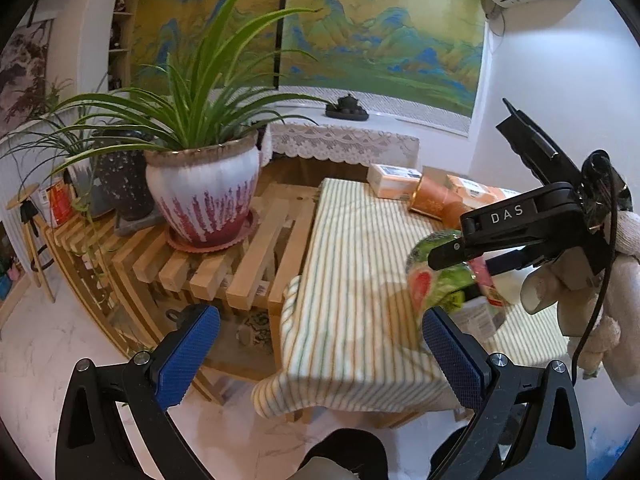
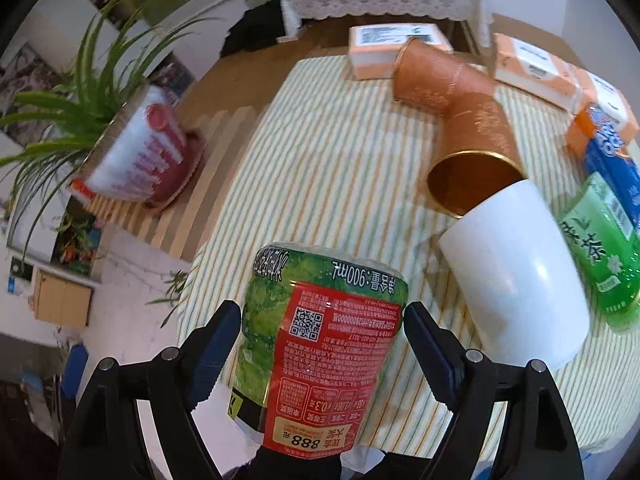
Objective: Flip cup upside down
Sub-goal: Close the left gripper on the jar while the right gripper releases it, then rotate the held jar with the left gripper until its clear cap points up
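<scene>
My right gripper (image 2: 320, 336) is shut on a cup (image 2: 316, 340) with a green and red printed label; its text reads upside down. It hangs above the striped tablecloth (image 2: 320, 168), base end pointing away from the camera. In the left wrist view the same cup (image 1: 444, 276) is tilted in the air, held by the right gripper (image 1: 452, 256) at the right. My left gripper (image 1: 316, 356) is open and empty, over the table's front left corner.
A white cup (image 2: 516, 280) and two copper cups (image 2: 476, 152) lie on the cloth. A green bottle (image 2: 604, 248), a blue pack (image 2: 612, 160) and orange boxes (image 2: 400, 52) are at the back right. A potted plant (image 1: 204, 192) stands on a slatted wooden bench (image 1: 248, 256) at the left.
</scene>
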`<state>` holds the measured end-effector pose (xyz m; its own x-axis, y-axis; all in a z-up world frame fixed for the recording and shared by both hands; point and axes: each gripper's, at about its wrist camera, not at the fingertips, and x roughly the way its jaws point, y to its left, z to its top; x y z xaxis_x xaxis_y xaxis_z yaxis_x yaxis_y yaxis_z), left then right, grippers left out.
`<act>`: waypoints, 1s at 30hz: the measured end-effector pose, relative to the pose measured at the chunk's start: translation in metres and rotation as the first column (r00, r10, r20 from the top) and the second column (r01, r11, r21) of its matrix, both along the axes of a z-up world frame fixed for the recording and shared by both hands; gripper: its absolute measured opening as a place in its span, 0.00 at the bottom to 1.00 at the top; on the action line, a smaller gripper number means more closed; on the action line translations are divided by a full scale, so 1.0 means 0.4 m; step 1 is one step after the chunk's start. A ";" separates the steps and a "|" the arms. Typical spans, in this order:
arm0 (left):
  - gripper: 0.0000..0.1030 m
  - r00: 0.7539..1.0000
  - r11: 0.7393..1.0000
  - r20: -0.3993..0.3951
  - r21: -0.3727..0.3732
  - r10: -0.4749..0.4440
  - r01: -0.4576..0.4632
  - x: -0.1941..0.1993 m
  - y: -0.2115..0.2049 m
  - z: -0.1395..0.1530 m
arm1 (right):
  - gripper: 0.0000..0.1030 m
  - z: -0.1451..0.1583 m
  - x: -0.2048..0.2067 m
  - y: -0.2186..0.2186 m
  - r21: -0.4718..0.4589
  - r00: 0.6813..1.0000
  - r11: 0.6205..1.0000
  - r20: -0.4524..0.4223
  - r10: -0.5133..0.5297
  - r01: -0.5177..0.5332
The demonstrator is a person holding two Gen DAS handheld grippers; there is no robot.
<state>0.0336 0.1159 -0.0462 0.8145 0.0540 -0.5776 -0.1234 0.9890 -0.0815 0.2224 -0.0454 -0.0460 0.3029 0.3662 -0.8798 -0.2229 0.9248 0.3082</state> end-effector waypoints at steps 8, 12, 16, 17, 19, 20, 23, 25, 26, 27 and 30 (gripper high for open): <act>1.00 0.990 0.990 -0.080 -0.094 -0.113 0.106 0.057 -0.012 0.043 | 0.78 0.083 -0.067 -0.074 0.051 0.987 0.998 0.154 -0.037 0.030; 1.00 0.976 0.979 -0.125 -0.124 -0.178 0.163 0.127 -0.043 0.076 | 0.78 0.128 -0.149 -0.164 0.109 0.954 0.991 0.281 -0.105 0.076; 1.00 0.954 0.971 -0.193 -0.113 -0.231 0.212 0.214 -0.094 0.083 | 0.78 0.130 -0.254 -0.259 0.132 0.889 0.976 0.405 -0.212 0.172; 1.00 0.938 0.963 -0.231 -0.137 -0.259 0.232 0.247 -0.110 0.076 | 0.78 0.126 -0.279 -0.279 0.124 0.870 0.972 0.433 -0.234 0.200; 1.00 0.916 0.955 -0.283 -0.168 -0.284 0.244 0.291 -0.132 0.063 | 0.78 0.112 -0.325 -0.316 0.105 0.836 0.961 0.475 -0.273 0.254; 1.00 0.905 0.952 -0.307 -0.180 -0.295 0.249 0.312 -0.144 0.057 | 0.78 0.107 -0.344 -0.332 0.103 0.827 0.957 0.483 -0.287 0.272; 1.00 0.876 0.949 -0.381 -0.222 -0.295 0.223 0.373 -0.166 0.028 | 0.78 0.076 -0.387 -0.388 0.111 0.813 0.940 0.477 -0.335 0.322; 1.00 0.852 0.942 -0.420 -0.251 -0.313 0.222 0.402 -0.182 0.010 | 0.78 0.061 -0.404 -0.424 0.114 0.801 0.928 0.475 -0.364 0.354; 1.00 0.843 0.940 -0.434 -0.258 -0.318 0.222 0.413 -0.189 0.004 | 0.78 0.058 -0.413 -0.439 0.112 0.793 0.922 0.478 -0.377 0.371; 1.00 0.831 0.940 -0.455 -0.264 -0.320 0.217 0.427 -0.197 -0.008 | 0.78 0.055 -0.422 -0.452 0.111 0.786 0.917 0.481 -0.387 0.384; 1.00 0.806 0.939 -0.495 -0.271 -0.324 0.212 0.458 -0.217 -0.033 | 0.78 0.045 -0.442 -0.485 0.121 0.777 0.907 0.478 -0.410 0.404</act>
